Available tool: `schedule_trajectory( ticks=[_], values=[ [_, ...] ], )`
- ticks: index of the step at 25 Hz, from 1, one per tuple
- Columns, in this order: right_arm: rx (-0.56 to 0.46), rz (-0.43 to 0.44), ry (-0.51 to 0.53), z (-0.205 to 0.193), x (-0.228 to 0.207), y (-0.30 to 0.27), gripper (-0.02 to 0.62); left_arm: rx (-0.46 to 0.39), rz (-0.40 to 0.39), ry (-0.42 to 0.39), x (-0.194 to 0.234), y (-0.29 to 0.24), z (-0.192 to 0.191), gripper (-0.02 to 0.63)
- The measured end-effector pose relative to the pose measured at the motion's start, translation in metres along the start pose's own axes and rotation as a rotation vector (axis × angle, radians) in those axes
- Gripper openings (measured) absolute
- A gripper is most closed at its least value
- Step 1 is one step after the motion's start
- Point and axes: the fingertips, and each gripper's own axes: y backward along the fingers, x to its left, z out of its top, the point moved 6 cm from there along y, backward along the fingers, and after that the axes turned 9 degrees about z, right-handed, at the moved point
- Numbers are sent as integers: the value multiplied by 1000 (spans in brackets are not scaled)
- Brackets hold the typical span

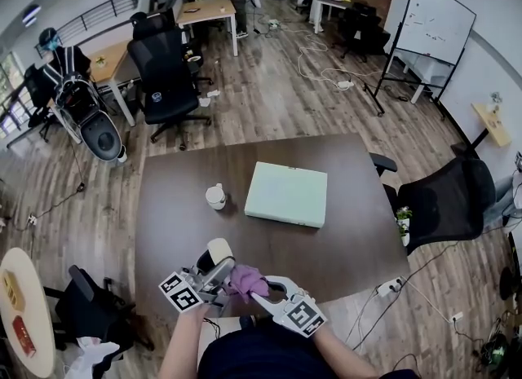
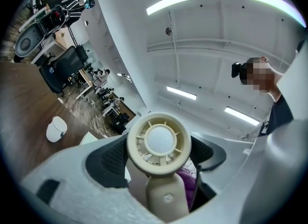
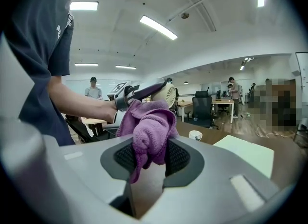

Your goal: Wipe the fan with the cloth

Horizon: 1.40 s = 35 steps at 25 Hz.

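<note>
Left fingers: the fingers (image 2: pixel 108 158) of the left gripper (image 1: pixel 210 274) are standing wide and clamping a cream handheld fan (image 2: pixel 159 143) from both sides. In the left gripper view its round grille is facing the camera and its handle is running down toward the gripper body.

Right fingers: the fingers (image 3: pixel 180 158) of the right gripper (image 1: pixel 261 289) are pinching a bunched purple cloth (image 3: pixel 149 129), and one tail of it is hanging down between the pads.

Cloth on fan: the top of the cloth is pressing against the side of the fan just under its head. It is also touching the left gripper's finger that is lying across the fan.

Fan's place: the fan is being held up in the air over the near edge of the counter (image 1: pixel 163 206), close in front of the person's body.

Hands: the two grippers are meeting tip to tip, with the left one angling slightly upward and the right one slightly downward.

Counter: a white cup (image 1: pixel 215 196) is standing just left of a flat pale green box (image 1: pixel 287 193). Both are sitting well apart from the grippers, toward the middle of the dark brown top.

Around: black office chairs (image 1: pixel 167 76) are standing on the wooden floor beyond the counter, and a whiteboard (image 1: pixel 434 20) is leaning at the far right.
</note>
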Motion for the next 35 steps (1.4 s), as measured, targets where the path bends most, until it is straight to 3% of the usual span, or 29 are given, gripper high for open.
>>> schedule_trajectory(
  ticks=[8, 22, 28, 35],
  values=[
    [29, 6, -28, -9, -6, -14, 129, -44, -38, 26, 0, 4, 12, 380],
    [68, 123, -14, -11, 9, -40, 129, -110, -85, 78, 7, 4, 34, 380],
    [84, 86, 18, -6, 0, -39, 129, -76, -149, 107, 2, 5, 27, 380],
    [65, 46, 43, 9, -13, -34, 129, 6, -215, 82, -10, 4, 10, 380]
  ],
)
